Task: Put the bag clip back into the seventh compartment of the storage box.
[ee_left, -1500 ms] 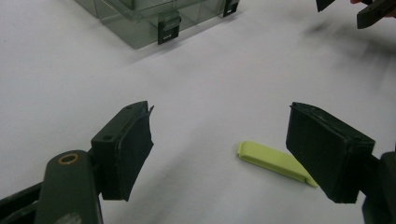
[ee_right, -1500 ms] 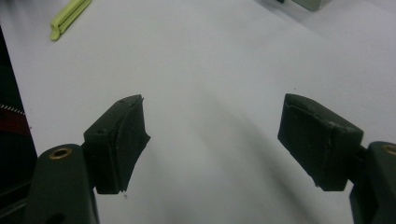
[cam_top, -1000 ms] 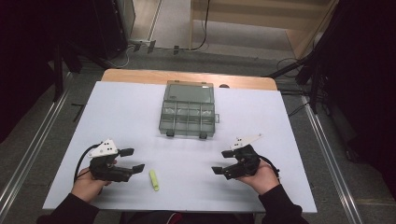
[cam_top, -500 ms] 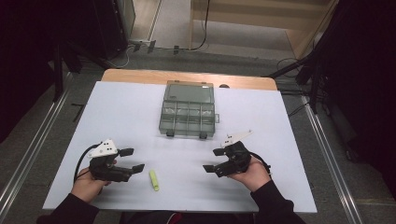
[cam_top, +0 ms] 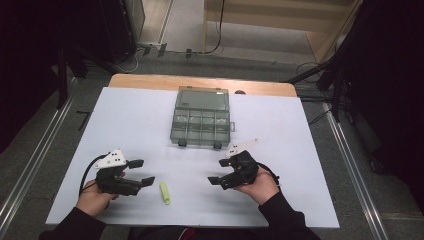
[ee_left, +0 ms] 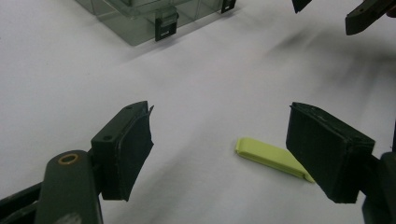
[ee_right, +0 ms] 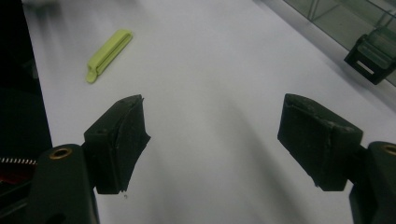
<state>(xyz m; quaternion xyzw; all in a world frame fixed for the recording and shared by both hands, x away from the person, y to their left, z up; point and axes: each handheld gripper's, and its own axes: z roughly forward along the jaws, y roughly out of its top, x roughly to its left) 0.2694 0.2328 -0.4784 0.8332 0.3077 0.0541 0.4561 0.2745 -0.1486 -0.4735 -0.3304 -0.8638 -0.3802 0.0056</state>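
Grippers, left (cam_top: pixel 141 172) and right (cam_top: pixel 218 171), both gaped wide and empty, flanking the green clip (cam_top: pixel 164 193) on the white table (cam_top: pixel 135 115).

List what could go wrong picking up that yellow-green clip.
1. The clip lies flat on the white table; its low profile may let the open left gripper slide over it or push it away.
2. The right gripper, also open, points toward the same spot; both closing in could collide.
3. The compartment box looks latched, so stowing may stall.
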